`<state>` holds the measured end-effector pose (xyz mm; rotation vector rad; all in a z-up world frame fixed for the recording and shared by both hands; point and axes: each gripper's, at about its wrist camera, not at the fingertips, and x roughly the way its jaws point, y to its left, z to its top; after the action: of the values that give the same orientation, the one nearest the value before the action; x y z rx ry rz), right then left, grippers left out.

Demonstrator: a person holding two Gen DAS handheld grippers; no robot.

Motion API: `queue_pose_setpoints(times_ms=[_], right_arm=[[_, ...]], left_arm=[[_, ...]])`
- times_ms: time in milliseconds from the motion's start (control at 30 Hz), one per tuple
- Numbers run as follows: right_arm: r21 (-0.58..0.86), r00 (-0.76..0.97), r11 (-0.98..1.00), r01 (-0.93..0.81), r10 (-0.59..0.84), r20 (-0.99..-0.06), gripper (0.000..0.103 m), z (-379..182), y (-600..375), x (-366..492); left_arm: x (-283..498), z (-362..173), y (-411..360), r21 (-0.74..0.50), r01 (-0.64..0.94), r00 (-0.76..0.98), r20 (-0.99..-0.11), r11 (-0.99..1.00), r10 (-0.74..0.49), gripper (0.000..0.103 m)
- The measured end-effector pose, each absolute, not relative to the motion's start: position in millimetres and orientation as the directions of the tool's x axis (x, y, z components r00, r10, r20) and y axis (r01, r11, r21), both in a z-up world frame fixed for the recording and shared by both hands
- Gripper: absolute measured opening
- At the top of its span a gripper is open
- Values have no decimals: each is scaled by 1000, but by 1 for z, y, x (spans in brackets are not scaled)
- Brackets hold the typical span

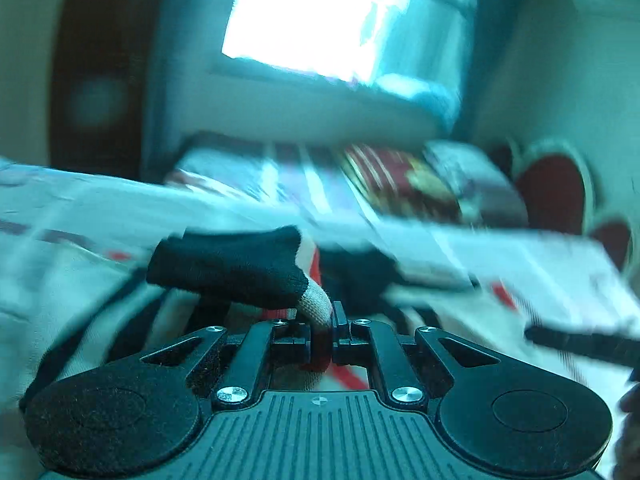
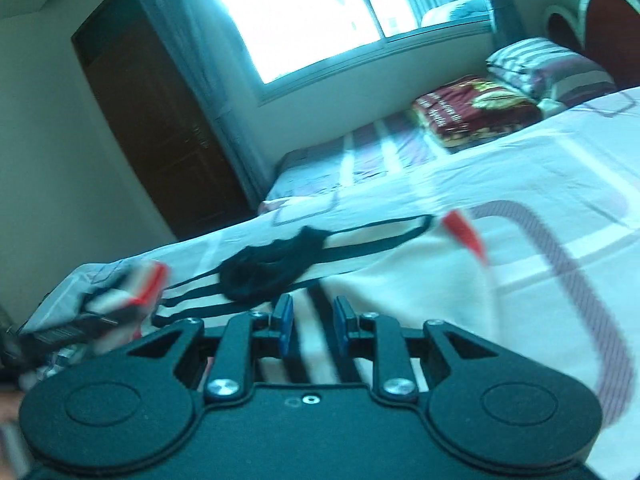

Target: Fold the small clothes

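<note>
My left gripper (image 1: pixel 322 334) is shut on the beige tip of a black sock (image 1: pixel 228 268), which sticks out up and to the left of the jaws. Under it lies a white cloth with black stripes and red patches (image 1: pixel 316 264); the view is blurred by motion. My right gripper (image 2: pixel 310 328) stands open, its blue pads (image 2: pixel 285 326) apart with nothing between them, just above the same white black-striped cloth (image 2: pixel 316 356). Ahead of it a small black garment with thin straps (image 2: pixel 272 272) lies on the bed. At the far left, a blurred dark shape with red and white (image 2: pixel 120 300) looks like my left gripper.
The bed (image 2: pixel 520 184) has a white cover with red and purple lines. Farther back lie a dark red folded blanket (image 2: pixel 472 110) and a striped pillow (image 2: pixel 540 64) by a red headboard (image 2: pixel 608 12). A bright window (image 2: pixel 304 12) and a brown door (image 2: pixel 152 112) stand behind.
</note>
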<state>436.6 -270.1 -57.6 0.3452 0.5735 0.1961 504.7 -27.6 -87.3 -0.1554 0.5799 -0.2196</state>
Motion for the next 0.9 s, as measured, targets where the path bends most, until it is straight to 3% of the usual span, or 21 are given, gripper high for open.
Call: queue_pose_setpoints(times_ms=[200,267,300,333,467,533,600,700,767,800,900], right_arm=[[391,814,918,-63,274,-512,30,-63,-301,425],[426,806,903,-62,297,-513,42,-67,-306,423],[442,803,894,-67,311,-508,46,-67,-306,422],[450,803,890,-71,319,-504,46,-68,-305,422],[446,786,886,-128,365,-499,46,-68,-286,426],[393,769,898,-199,392,-505,46,-66,-266,431],[303,744,910,-284,408,-529,46,-66,-239,436],[158,719,909,-385,403,-566,47,-74,-200,447],[46,713,903,-428,368,-596,47,-83,-175,454],[-42,725,902,-430,317,-612,46,-87,-163,457],[-258,787,865,-430,219,-577,46,-94,-139,457]], left_arm=[[517,-123,-114,-60,279,714,-654,958,-249,12],[504,-120,-125,-35,338,723,-630,940,-284,55],[498,-116,-125,-60,380,707,-625,923,-331,85],[492,-111,-119,-62,380,715,-613,923,-336,87],[449,-88,-70,-101,337,752,-570,936,-332,82],[433,-86,-24,-91,242,788,-562,966,-250,66],[417,-89,18,-21,110,820,-563,994,-103,58],[416,-101,70,35,-28,799,-600,999,44,58],[423,-110,91,54,-67,777,-623,996,86,54],[426,-113,98,46,-72,768,-635,996,85,40],[442,-122,103,62,-57,752,-653,996,84,39]])
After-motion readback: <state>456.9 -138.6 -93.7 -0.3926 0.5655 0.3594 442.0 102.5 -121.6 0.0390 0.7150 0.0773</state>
